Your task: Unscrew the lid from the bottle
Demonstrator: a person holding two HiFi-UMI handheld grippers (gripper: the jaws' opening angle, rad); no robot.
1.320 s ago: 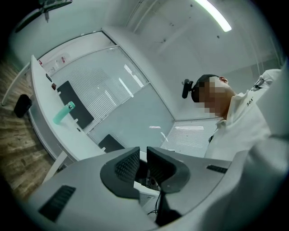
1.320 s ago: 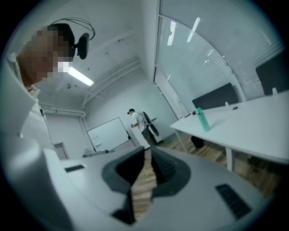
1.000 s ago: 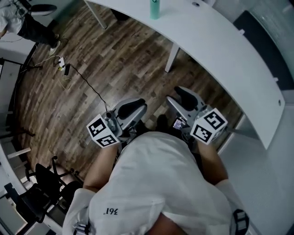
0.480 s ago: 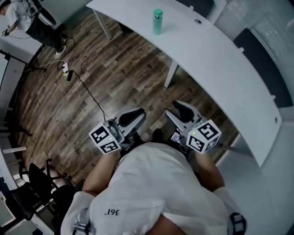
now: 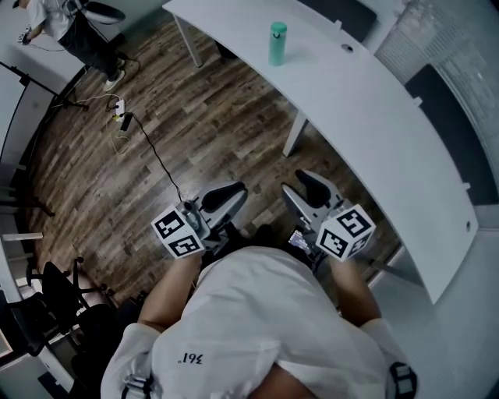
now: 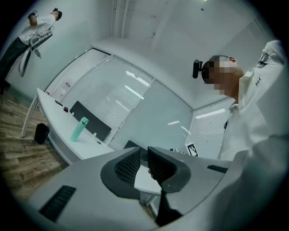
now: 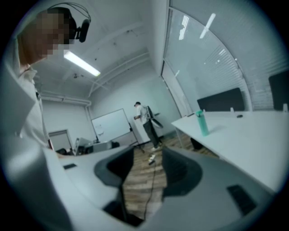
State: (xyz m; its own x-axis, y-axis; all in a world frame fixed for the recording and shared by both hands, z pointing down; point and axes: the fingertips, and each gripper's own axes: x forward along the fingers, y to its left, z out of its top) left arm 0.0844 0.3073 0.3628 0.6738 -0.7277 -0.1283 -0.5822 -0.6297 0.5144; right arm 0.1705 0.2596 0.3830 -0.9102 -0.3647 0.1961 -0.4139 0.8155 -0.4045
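Note:
A teal bottle (image 5: 277, 43) with its lid on stands upright on the long white curved table (image 5: 390, 140), far ahead of both grippers. It also shows as the small bottle (image 6: 78, 129) in the left gripper view and the bottle (image 7: 202, 122) in the right gripper view. My left gripper (image 5: 224, 195) is held over the wooden floor, close to the person's body; its jaws are shut, the left gripper (image 6: 143, 163) holding nothing. My right gripper (image 5: 312, 185) is beside it, nearer the table edge. The right gripper (image 7: 148, 168) stands open and empty.
A white table leg (image 5: 296, 132) stands between the grippers and the bottle. A cable with a power strip (image 5: 121, 117) lies on the wooden floor. Black chairs (image 5: 47, 304) stand at lower left. A second person (image 5: 78, 23) stands far off at upper left.
The table and bottle have slid further down into the head view, the bottle now fully in sight. Both grippers have crept a little toward the table, their jaws unchanged.

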